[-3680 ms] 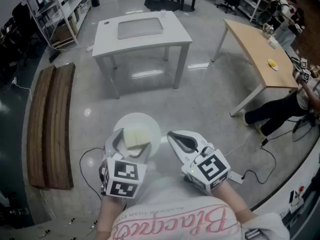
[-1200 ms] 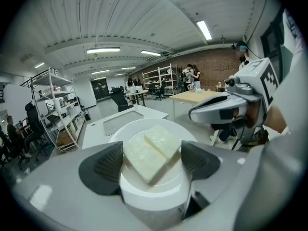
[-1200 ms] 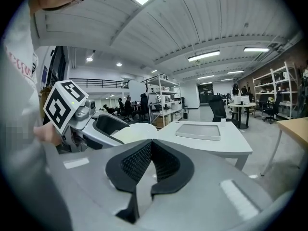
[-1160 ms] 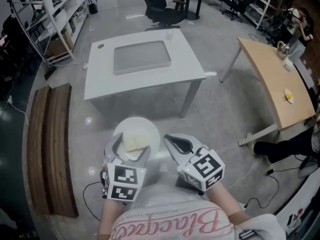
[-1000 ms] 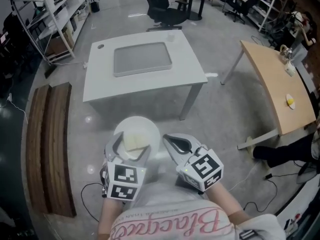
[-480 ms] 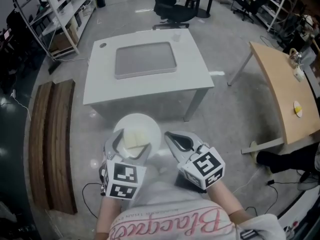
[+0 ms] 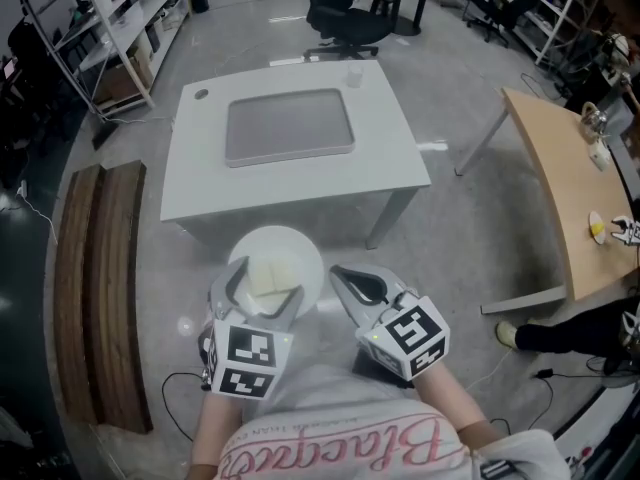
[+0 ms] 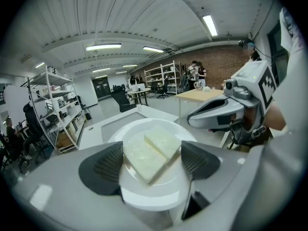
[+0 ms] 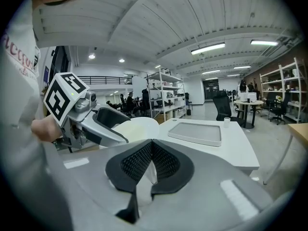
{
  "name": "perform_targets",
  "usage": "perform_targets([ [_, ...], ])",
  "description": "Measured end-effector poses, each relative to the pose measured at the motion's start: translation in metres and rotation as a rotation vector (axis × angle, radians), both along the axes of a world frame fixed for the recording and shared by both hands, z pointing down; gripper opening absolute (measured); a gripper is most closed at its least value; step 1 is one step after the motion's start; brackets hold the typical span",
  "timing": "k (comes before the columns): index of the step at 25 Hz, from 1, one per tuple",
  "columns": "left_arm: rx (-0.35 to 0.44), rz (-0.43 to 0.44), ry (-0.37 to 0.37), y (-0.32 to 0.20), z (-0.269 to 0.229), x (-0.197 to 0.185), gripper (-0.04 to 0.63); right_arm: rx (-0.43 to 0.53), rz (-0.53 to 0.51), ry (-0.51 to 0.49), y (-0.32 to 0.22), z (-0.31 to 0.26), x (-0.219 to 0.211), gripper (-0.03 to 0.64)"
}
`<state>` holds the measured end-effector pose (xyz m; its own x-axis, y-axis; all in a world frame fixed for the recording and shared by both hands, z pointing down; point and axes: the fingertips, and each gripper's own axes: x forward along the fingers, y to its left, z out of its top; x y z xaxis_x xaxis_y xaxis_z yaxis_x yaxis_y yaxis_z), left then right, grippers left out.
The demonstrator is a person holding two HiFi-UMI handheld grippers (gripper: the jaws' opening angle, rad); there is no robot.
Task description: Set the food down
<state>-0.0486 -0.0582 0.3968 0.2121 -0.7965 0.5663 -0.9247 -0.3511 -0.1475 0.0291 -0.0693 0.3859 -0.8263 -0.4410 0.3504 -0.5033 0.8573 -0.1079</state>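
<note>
My left gripper (image 7: 262, 303) (image 8: 151, 165) is shut on the near rim of a white plate (image 7: 296, 252) (image 8: 144, 196) and holds it level above the floor. Two pale slabs of food (image 7: 268, 277) (image 8: 153, 150) lie side by side on the plate. My right gripper (image 7: 357, 290) (image 9: 151, 163) is shut with its pads touching and nothing between them, just right of the plate. Ahead stands a white table (image 7: 390, 158) (image 9: 236, 148) with a grey tray (image 7: 289, 126) (image 9: 196, 133) on it.
A small cup (image 7: 354, 77) stands at the table's far right corner. A wooden bench (image 7: 98, 278) lies on the floor at left, shelving (image 7: 100, 18) behind it. A wooden table (image 7: 565, 188) is at right, an office chair (image 7: 345, 18) beyond the white table. Cables trail on the floor.
The white table has come nearer in the head view as I walk toward it. Both grippers keep their pose, the left still holding the plate.
</note>
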Motion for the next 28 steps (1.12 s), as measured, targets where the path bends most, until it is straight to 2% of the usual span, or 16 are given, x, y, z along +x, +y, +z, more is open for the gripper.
perform_targets([
  [13,0.022,0.031,0.026,-0.085,-0.001,-0.019,0.376,0.003,0.069,0.012,-0.081,-0.004,-0.010,0.002],
  [19,0.025,0.050,0.029,-0.134,0.002,-0.027,0.376,0.030,0.067,0.015,-0.124,-0.006,-0.030,0.002],
  [28,0.005,0.084,0.036,-0.205,0.019,-0.049,0.376,0.005,0.120,0.033,-0.188,0.010,-0.051,0.002],
])
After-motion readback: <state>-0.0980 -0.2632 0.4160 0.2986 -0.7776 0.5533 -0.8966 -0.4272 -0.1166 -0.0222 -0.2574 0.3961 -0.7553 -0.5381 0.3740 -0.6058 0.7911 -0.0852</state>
